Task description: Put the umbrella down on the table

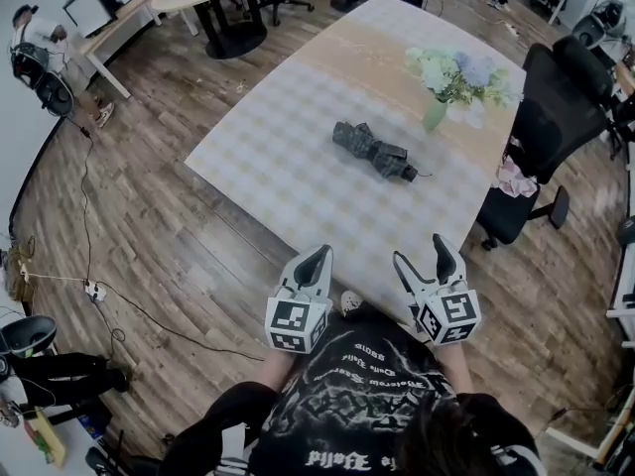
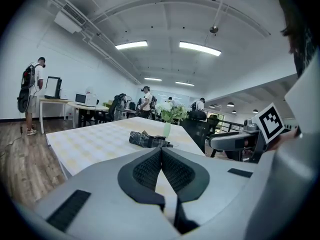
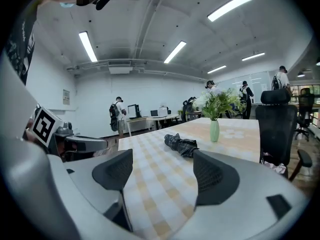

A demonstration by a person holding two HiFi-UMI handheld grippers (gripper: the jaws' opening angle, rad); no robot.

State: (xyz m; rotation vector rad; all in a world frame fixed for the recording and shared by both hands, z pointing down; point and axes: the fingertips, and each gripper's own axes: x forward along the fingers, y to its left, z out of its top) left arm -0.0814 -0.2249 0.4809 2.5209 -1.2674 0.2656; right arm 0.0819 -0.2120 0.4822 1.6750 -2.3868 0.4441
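Note:
A folded dark grey umbrella (image 1: 374, 151) lies flat near the middle of the checked table (image 1: 298, 157); it also shows as the umbrella (image 2: 147, 139) and the umbrella (image 3: 180, 144) in the gripper views. Both grippers hang off the table's near edge, close to the person's chest and well short of the umbrella. My left gripper (image 1: 317, 258) (image 2: 161, 151) is shut with its pads touching and nothing between them. My right gripper (image 1: 423, 252) (image 3: 163, 170) is open and empty.
A green vase of flowers (image 1: 442, 85) stands on the table just beyond the umbrella. A black office chair (image 1: 541, 137) sits at the table's right side. Cables (image 1: 99, 291) trail on the wooden floor at the left. Desks and people stand far back.

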